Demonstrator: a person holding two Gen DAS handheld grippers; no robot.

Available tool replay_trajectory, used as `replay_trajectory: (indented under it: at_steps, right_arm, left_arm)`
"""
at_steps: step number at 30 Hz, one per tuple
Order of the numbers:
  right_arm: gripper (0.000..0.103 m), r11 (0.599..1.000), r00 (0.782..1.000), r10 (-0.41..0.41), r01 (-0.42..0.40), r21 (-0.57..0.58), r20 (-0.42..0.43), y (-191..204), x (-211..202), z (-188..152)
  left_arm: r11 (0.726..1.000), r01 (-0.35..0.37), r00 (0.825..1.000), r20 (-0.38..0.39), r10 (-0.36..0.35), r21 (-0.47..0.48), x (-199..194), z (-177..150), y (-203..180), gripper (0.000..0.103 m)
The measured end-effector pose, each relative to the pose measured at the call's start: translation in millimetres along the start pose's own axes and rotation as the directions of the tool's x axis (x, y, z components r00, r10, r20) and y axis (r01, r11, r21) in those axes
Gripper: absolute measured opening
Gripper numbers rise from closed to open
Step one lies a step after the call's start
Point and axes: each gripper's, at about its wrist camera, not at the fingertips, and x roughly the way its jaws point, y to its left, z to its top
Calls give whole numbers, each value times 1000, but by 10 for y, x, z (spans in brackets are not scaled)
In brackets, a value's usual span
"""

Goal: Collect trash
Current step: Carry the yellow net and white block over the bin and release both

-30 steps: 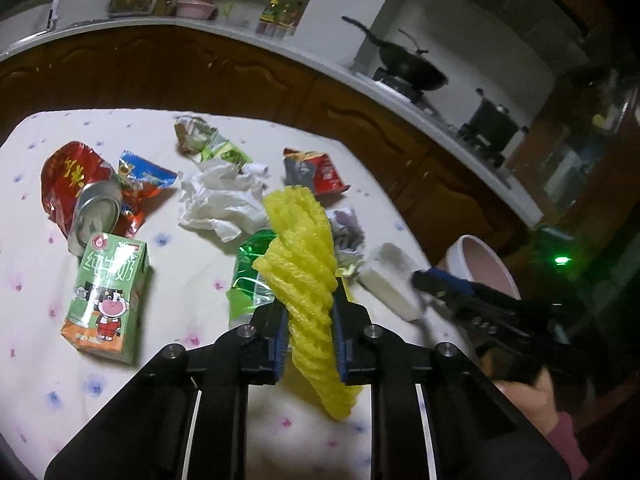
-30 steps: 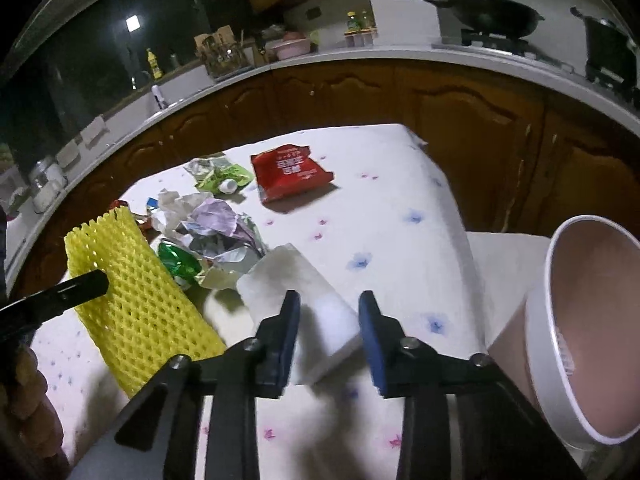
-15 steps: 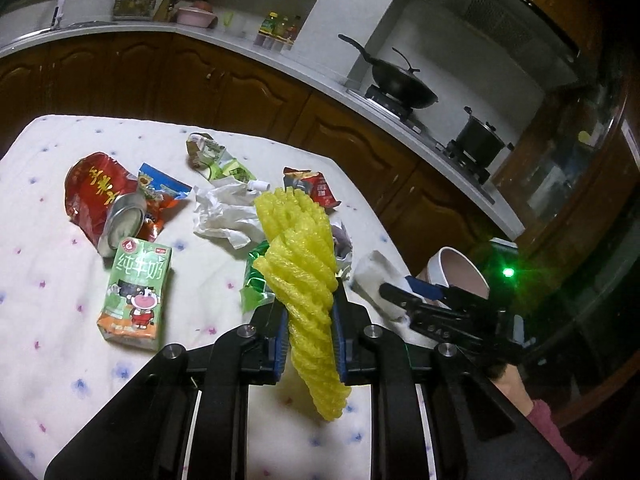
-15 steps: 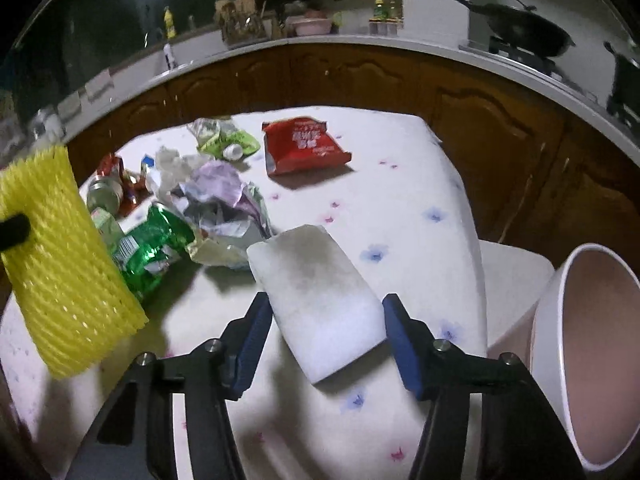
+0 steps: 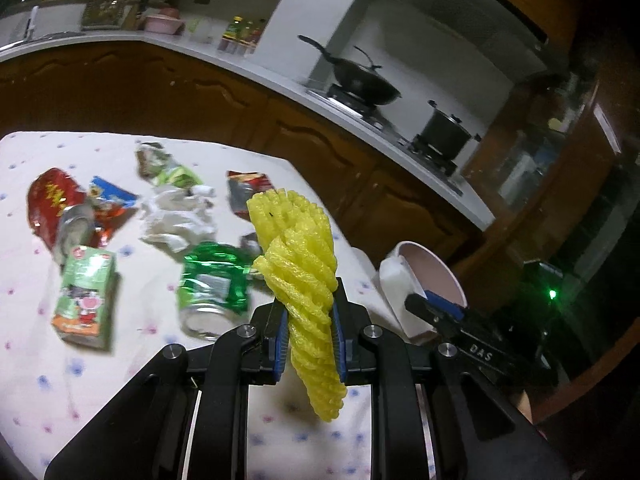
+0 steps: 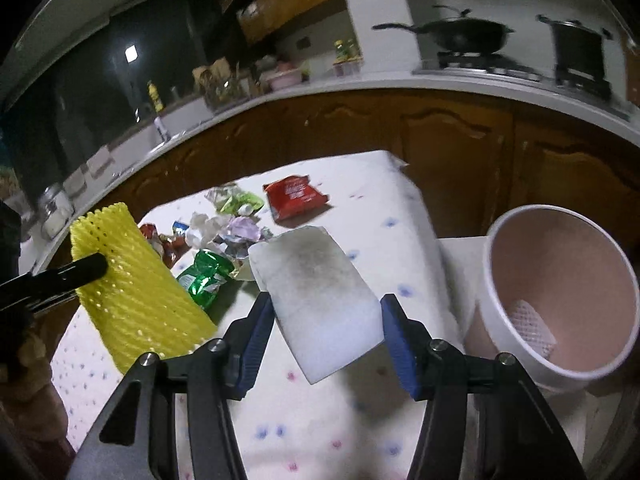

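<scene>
My left gripper [image 5: 308,332] is shut on a yellow foam fruit net [image 5: 300,264] and holds it above the table; the net also shows in the right wrist view [image 6: 136,292]. My right gripper [image 6: 326,328] is shut on a dirty white sponge block [image 6: 320,296], lifted off the cloth. A pink bin with a white rim [image 6: 560,300] stands to the right, a white foam net inside it. The bin also shows in the left wrist view [image 5: 428,272], with my right gripper [image 5: 436,308] next to it.
Trash lies on the floral tablecloth [image 5: 32,360]: a green milk carton [image 5: 84,296], a crushed green packet [image 5: 212,284], crumpled white paper [image 5: 176,220], a can [image 5: 72,224], red snack bags [image 6: 296,196]. Wooden cabinets [image 6: 440,140] stand behind.
My right gripper has closed on the white sponge and lifted it off the table toward the bin. My left gripper has risen slightly with the yellow net in it.
</scene>
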Motion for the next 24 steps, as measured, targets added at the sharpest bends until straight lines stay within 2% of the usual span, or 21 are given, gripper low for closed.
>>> replay_trajectory:
  at_steps: [13, 24]
  right_arm:
    - [56, 982, 991, -112, 98, 164, 79, -633, -604, -155]
    - [57, 954, 976, -202, 176, 244, 86, -1265, -684, -119]
  left_arm:
    - [993, 97, 994, -55, -93, 63, 394, 2, -620, 16]
    - [977, 176, 981, -100, -165, 118, 934, 102, -1200, 16]
